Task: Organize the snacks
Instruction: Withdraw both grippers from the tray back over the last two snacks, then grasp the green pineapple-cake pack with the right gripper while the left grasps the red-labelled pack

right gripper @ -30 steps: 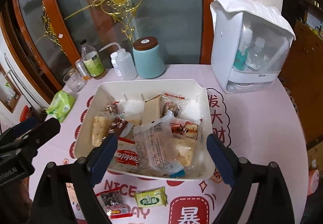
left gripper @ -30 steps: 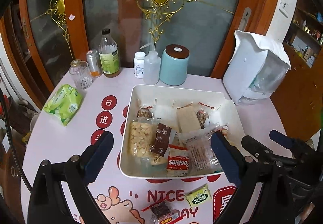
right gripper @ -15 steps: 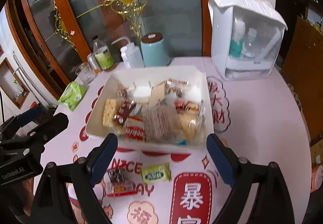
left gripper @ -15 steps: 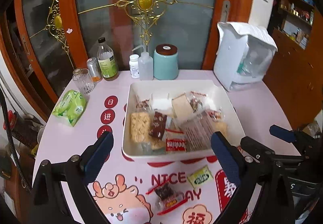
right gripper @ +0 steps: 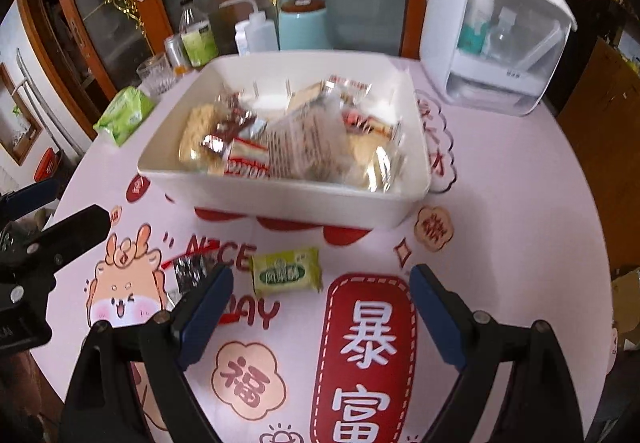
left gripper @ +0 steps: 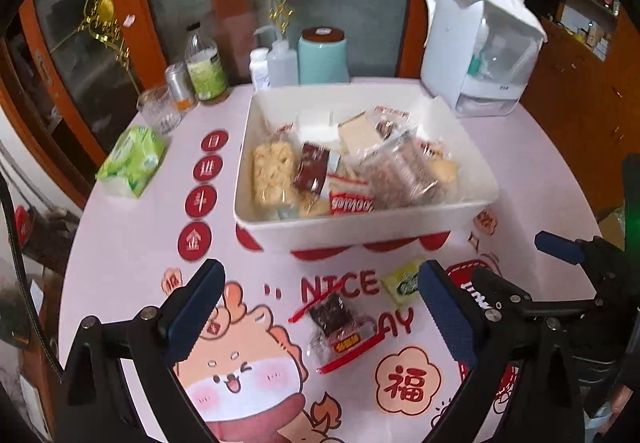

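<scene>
- Both tools were empty: the left gripper (left gripper: 320,307) hung with its jaws spread wide above the table print, and the right gripper (right gripper: 320,307) was spread just as wide, gripping nothing
- Most snacks already lay piled in the white bin (left gripper: 360,231); two were left on the tablecloth (right gripper: 500,203) in front of it, the green packet (right gripper: 286,270) and the dark red-trimmed packet (left gripper: 334,319), lying near each other
- Risk, as I judged it: the green packet lay flat and thin, so fingers closing from above might have skidded over the wrapper or pinched the cloth instead
- The dark packet looked crinkly with loose clear ends; a grip on an end alone could have let it swing or slip out on the way to the bin
- The two grippers stood close together over the same patch, so reaching for neighbouring packets at once could have made them knock
- The bin's contents were heaped and loose; a drop onto the slope near the front wall might have slid back out
- Against a second earlier, both cameras had pulled back from over the bin and dropped towards the two stray packets, which sat larger and nearer the fingertips; the jaws had kept the same wide spread
</scene>
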Demonstrator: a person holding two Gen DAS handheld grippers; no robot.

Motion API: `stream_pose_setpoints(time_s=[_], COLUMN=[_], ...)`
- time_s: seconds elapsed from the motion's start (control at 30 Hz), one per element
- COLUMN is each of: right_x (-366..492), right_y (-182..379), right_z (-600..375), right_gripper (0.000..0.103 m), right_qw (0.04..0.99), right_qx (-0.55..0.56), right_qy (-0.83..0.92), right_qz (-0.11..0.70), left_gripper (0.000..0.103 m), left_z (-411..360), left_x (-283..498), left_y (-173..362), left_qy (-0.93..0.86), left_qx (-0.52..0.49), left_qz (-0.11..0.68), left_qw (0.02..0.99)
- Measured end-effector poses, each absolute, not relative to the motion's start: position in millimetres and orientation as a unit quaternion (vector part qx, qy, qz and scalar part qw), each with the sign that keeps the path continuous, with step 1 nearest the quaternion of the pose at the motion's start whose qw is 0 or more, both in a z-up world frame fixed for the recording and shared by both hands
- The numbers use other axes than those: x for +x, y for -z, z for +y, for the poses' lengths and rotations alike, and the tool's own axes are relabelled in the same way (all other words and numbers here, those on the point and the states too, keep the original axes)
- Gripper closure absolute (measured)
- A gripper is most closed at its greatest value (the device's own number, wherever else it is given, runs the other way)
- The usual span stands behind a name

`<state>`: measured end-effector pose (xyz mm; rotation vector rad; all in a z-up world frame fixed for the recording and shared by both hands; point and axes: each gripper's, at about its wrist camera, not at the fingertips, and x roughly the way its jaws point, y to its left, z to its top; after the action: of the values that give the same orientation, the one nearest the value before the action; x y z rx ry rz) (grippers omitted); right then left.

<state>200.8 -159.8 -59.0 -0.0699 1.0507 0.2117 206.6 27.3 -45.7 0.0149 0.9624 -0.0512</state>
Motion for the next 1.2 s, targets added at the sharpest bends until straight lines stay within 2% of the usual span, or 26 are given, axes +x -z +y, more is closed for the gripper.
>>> stream_pose_setpoints(time_s=[0.57, 0.87, 1.2], right_x=[214.4, 226.1, 229.5], right_y=[150.3, 179.9, 181.8], right_z=[-136.3, -118.7, -116.3], right_gripper=[0.013, 0.012, 0.011], right_qw=[0.834, 0.825, 0.831], right_qx=[-0.054, -0.089, -0.1], right_qy=[-0.145, -0.151, -0.154], right_qz=[0.529, 0.536, 0.525], left_gripper=[0.006, 0.006, 0.006], left_z=[53.8, 58.1, 54.4], left_x=[216.2, 228.6, 240.5], left_y=[148.9, 183.1, 207.9], left_qy=[-0.011, -0.021, -0.042], left_qx=[-0.089, -0.117, -0.129], left_qz=[0.548, 0.576, 0.597], left_qw=[0.832, 0.809, 0.79])
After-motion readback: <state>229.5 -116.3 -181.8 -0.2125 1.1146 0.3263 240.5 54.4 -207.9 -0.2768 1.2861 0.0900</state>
